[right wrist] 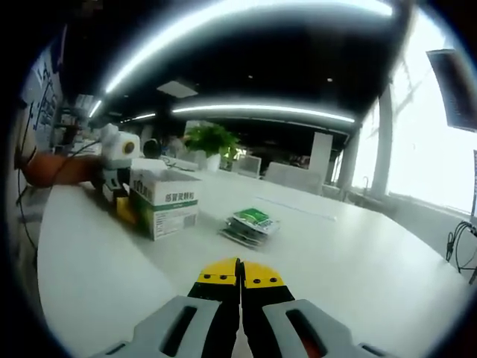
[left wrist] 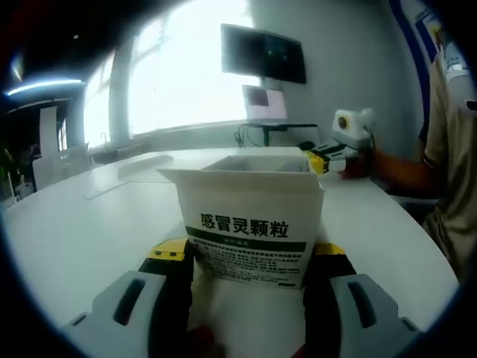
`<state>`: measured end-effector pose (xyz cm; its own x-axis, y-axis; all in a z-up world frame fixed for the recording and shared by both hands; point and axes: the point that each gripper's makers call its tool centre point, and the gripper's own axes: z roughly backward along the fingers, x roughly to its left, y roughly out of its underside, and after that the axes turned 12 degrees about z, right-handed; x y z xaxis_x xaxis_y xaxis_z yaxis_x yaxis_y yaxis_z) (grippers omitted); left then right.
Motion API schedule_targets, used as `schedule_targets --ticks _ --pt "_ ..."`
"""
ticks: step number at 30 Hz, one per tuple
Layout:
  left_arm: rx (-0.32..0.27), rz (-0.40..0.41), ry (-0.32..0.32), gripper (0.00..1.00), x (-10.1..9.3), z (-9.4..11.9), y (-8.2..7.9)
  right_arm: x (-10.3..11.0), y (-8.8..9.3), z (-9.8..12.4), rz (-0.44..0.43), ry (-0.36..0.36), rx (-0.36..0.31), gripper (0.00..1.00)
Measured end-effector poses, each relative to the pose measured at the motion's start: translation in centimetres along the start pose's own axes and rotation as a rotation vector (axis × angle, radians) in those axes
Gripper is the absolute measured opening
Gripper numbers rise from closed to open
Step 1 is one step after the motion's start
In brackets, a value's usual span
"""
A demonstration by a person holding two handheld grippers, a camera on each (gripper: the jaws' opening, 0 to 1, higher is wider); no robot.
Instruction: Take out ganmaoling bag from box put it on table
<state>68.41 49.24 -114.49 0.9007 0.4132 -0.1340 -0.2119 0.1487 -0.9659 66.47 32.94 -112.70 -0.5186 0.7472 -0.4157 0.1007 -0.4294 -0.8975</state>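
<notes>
The left gripper [left wrist: 250, 272] clamps the open white box [left wrist: 248, 224] upright on the table [left wrist: 74, 224], the right gripper [right wrist: 240, 277] rests closed and empty, and the bags [right wrist: 250, 225] beside the box look light, limp and slippery, best pinched by an edge.

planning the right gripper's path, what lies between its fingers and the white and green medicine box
In the right gripper view, bare white table lies between the right gripper and the white and green cardboard medicine box; green sachets lie off to one side.

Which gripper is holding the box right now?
The left gripper: its fingers clamp the white box between them. The right gripper is shut on nothing, apart from the box.
</notes>
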Motion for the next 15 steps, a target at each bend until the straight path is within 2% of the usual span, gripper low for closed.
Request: schedule_targets --ticks 15 --pt "0.001 -0.001 0.0 0.5 -0.02 -0.02 0.0 0.09 0.01 -0.02 0.009 -0.003 0.003 0.0"
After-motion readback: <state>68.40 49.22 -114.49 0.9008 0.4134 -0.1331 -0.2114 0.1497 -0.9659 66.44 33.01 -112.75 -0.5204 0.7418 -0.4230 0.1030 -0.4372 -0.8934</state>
